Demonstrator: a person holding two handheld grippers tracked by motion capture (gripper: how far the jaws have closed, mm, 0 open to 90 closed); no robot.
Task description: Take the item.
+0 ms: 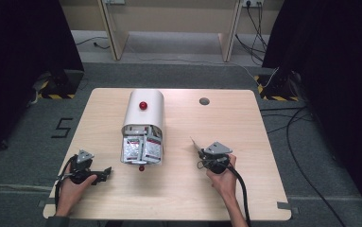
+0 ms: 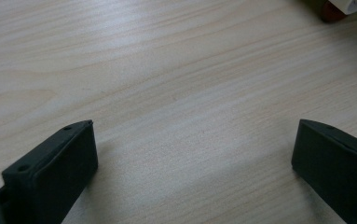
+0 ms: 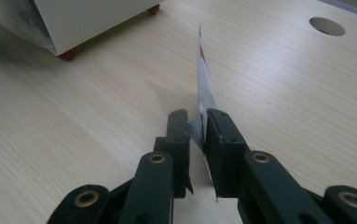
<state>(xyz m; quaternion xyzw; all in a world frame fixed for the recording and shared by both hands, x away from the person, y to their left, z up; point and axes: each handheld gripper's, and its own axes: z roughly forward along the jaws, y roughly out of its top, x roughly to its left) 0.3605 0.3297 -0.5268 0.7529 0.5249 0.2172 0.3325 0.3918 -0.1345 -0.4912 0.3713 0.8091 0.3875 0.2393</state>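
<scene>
Black right tongs (image 3: 195, 122) near your lens stand narrow with 1 sachet (image 3: 206, 88) on edge between them, above the counter (image 1: 178, 189). Your left tongs (image 1: 107, 172) gape wide, holding nothing. More sachets fill the white dispenser box (image 1: 143, 124), so unloading seems barely begun.
</scene>
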